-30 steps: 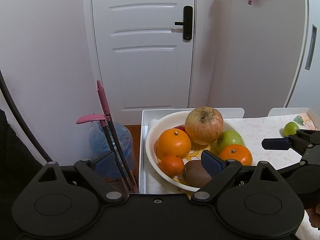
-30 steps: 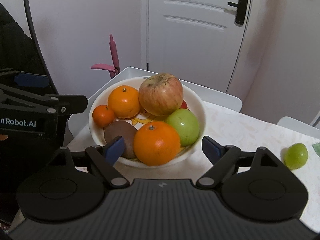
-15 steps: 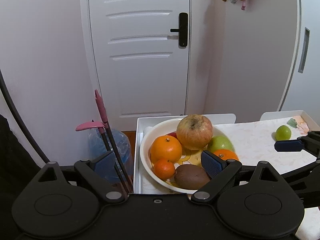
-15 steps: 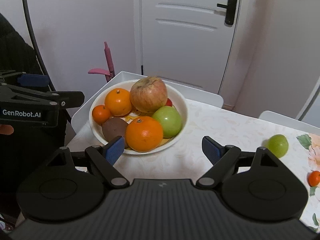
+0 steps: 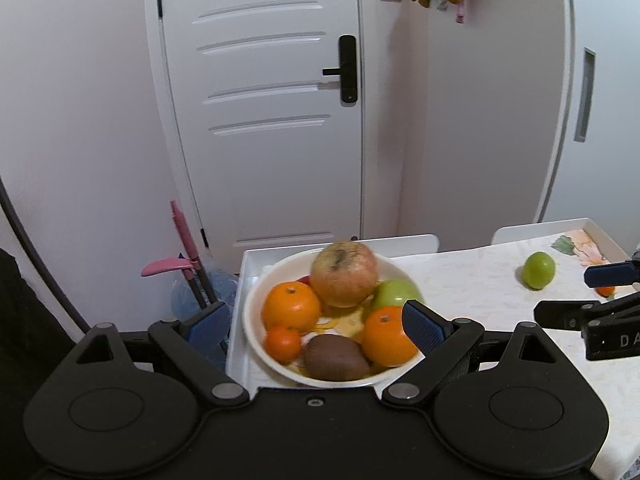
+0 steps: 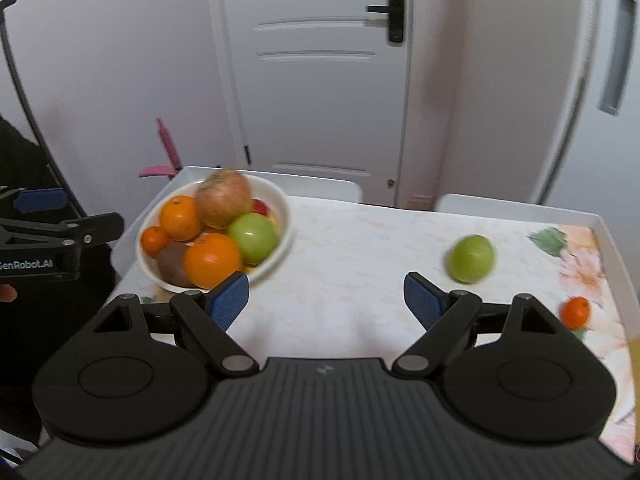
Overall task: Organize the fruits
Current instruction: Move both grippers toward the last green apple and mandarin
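1. Left wrist view: the left gripper [image 5: 316, 320] hangs with its blue-padded fingers [image 5: 423, 325] spread wide and nothing between the pads; the white bowl [image 5: 256, 300] of fruit shows through the gap, below and beyond the tips.
2. Inside the bowl a large reddish apple [image 5: 344, 274] sits on top at the back, with a green apple [image 5: 394, 292] to its right, one orange [image 5: 291, 305] on the left and a second orange [image 5: 386, 336] at the front right.
3. A small mandarin [image 5: 283, 343] and a brown kiwi [image 5: 335, 356] lie at the front of the bowl, touching each other.
4. The bowl stands at the left end of a white-rimmed table [image 5: 460, 288] covered with a pale floral cloth.
5. Right wrist view: the right gripper [image 6: 326, 300] also has its fingers wide apart and empty, held over bare cloth between the bowl and a loose green fruit [image 6: 470, 258].
6. That green fruit lies on the cloth well apart from the bowl, just beyond the gripper's right finger.
7. A loose small orange fruit [image 6: 575, 312] lies nearer the table's right rim, on the flower print.
8. A white door [image 6: 320, 72] stands behind the table, and pink handles [image 5: 182, 240] lean by the wall to its left.
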Available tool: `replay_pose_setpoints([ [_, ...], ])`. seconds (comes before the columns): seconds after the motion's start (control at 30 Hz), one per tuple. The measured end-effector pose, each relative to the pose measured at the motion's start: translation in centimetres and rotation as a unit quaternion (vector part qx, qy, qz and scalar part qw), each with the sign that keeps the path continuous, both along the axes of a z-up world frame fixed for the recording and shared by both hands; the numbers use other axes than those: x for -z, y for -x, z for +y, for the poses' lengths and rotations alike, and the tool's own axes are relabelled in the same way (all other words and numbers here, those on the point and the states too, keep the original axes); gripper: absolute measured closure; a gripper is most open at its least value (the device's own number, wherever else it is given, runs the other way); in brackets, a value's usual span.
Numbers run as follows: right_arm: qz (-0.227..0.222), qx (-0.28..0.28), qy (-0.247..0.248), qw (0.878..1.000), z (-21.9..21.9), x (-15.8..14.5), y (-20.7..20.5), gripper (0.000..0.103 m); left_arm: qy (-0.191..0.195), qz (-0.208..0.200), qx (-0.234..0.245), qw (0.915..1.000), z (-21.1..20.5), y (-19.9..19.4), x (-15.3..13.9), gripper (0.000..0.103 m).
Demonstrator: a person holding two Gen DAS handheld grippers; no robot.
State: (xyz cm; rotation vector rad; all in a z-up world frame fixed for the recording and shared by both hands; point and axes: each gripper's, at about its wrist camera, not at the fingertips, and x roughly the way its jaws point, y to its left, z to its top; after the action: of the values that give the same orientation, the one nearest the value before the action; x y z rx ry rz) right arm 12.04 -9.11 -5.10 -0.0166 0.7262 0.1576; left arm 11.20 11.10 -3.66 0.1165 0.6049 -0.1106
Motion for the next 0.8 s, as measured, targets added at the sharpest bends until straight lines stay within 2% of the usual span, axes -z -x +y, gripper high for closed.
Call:
replay_pose_setpoints([
  [0.27,0.003,0.043,0.004,0.999,-6.7,-0.2,1.7,0.0,-0.004,-0.004,0.024,0.9997,-5.7,0.8,-0.6,0.002],
  [0.5,0.008,0.076,0.004,0.997,-13.2,-0.1,2.9,0.0,-0.012,0.003,0.05,0.9987,-11.3,1.0,-0.2,0.002],
  [0.8,0.016,0.086,0.009,0.996,-20.3,1.2,2.6,0.0,-0.013,0.016,0.082,0.9964,-18.2,-0.7,1.2,0.002],
])
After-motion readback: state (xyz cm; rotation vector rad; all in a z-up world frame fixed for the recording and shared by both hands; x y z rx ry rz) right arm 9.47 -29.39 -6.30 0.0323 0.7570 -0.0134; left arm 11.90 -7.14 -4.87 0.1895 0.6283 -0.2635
